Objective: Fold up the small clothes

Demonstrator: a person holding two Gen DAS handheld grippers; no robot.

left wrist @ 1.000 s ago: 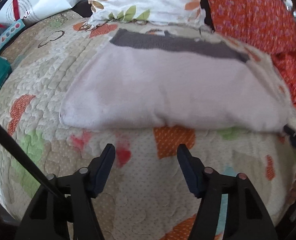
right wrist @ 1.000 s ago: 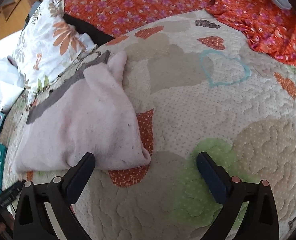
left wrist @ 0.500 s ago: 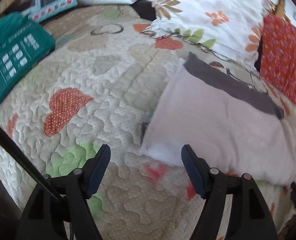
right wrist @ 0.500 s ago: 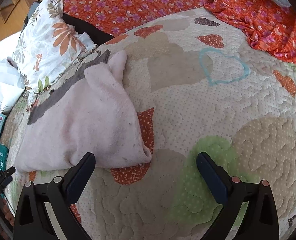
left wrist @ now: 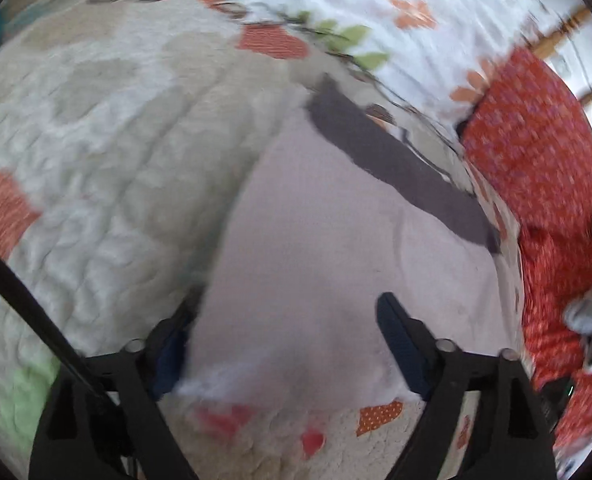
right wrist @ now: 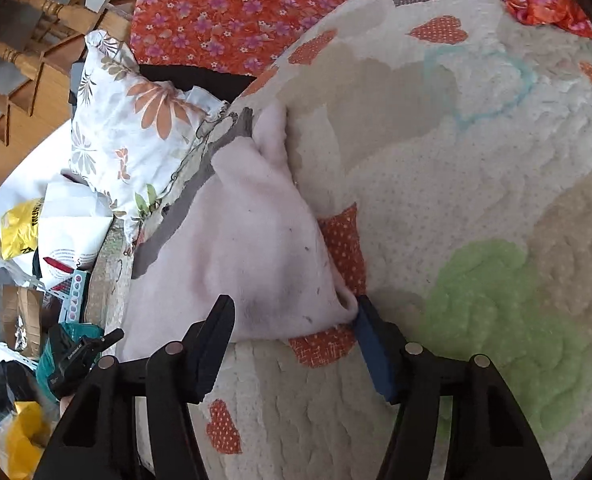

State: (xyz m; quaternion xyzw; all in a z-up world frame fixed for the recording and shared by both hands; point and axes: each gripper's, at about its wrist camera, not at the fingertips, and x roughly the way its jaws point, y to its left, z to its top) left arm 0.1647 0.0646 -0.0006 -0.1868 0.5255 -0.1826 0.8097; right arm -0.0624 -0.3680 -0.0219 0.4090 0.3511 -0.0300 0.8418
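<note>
Second fold setup: my left tool just widening, released, astride the pink garment; right tool just narrowing, unclenched, around its corner. Next: pinch both.

Motion blur smeared the whole left wrist view, and the pink garment hid part of the left gripper's left finger.

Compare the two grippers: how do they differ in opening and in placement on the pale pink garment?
The left gripper stands wider; its jaws have been opening, while the right gripper's have been closing. Left straddles the pale pink garment at one near corner, right at the other. Neither visibly pinches it yet.
</note>
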